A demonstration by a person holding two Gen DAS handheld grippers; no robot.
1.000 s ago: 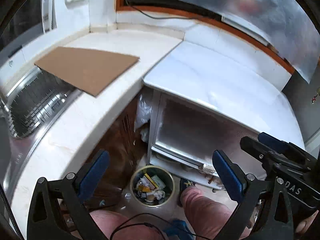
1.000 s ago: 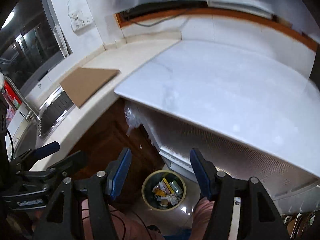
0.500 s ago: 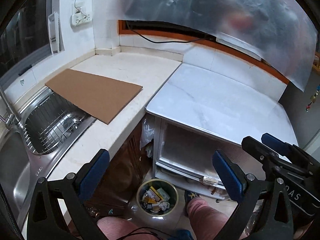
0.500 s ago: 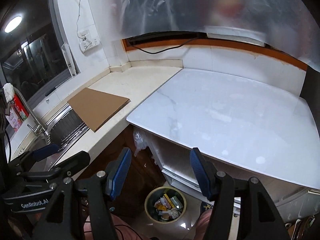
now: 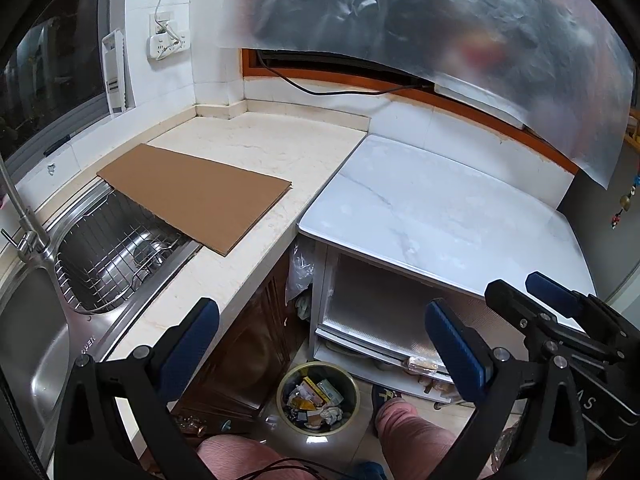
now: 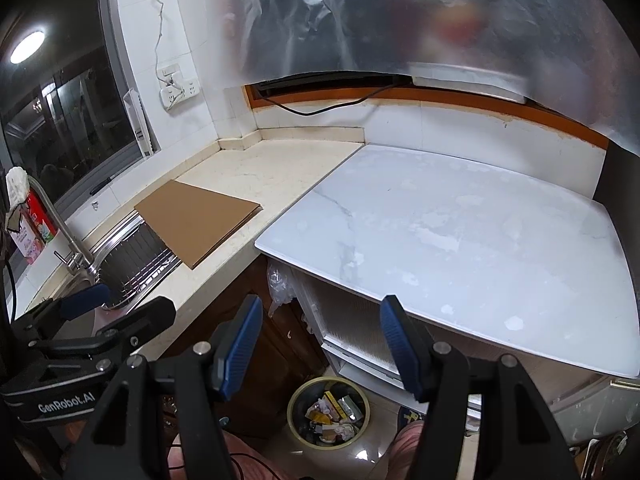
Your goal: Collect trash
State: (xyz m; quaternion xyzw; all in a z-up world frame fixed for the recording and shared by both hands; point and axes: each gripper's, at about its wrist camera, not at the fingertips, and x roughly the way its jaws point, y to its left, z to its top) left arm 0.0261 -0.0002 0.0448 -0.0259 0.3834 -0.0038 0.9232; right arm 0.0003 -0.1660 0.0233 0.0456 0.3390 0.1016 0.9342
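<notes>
Both the left gripper (image 5: 320, 332) and right gripper (image 6: 320, 340) hold empty jaws apart above the floor-standing trash bin (image 6: 328, 412), while only the right view shows a red carton (image 6: 34, 224) beside the faucet.

Left gripper (image 5: 322, 336) and right gripper (image 6: 320, 340): black frames, blue pads, silver screws, white "GenRobot.AI" lettering. Person wears pink trousers (image 5: 412, 432), dark slipper (image 5: 382, 394).

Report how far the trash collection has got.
Done: the bin on the floor already holds wrappers and crumpled paper. In hand: nothing; the left gripper and right gripper are both open and empty. Left: only the cardboard sheet lies on the counter.
</notes>
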